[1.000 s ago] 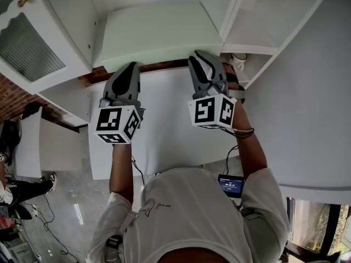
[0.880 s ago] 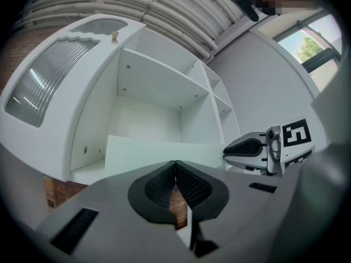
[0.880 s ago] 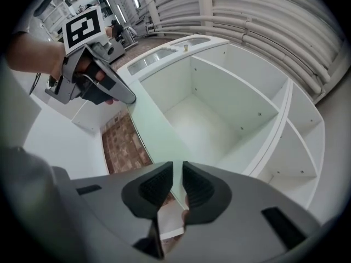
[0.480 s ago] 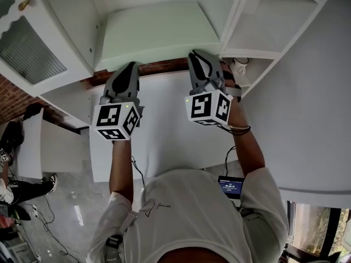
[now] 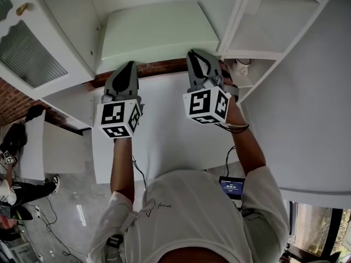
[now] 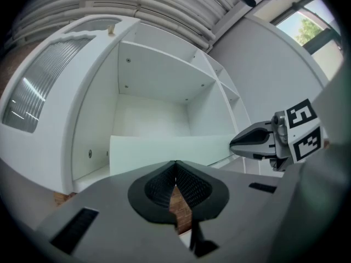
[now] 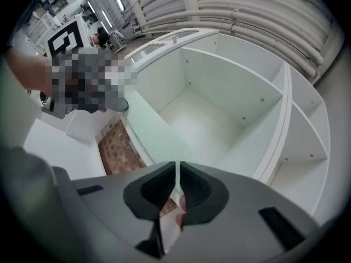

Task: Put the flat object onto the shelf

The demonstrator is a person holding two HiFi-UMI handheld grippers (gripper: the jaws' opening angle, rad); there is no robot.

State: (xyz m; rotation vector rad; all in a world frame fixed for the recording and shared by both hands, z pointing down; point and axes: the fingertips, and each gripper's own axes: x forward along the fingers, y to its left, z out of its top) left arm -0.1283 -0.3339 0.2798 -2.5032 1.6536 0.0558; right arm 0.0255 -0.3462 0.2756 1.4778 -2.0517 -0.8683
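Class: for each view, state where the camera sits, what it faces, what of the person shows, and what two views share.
Head view: on the head, looking steeply down at the cabinet; forearms, torso, left gripper, right gripper show.
Left gripper view: on that gripper, facing the cabinet; own shut jaws, right gripper beyond.
Right gripper view: likewise; own jaws have just been closing, nothing between.
Shared: both gripper views show the pale green board.

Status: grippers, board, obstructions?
Left gripper shut, empty. Right gripper jaws just been closing, nearly shut, nothing between. Pale green board lies on shelf, both grippers near its front edge. Nothing in the way.
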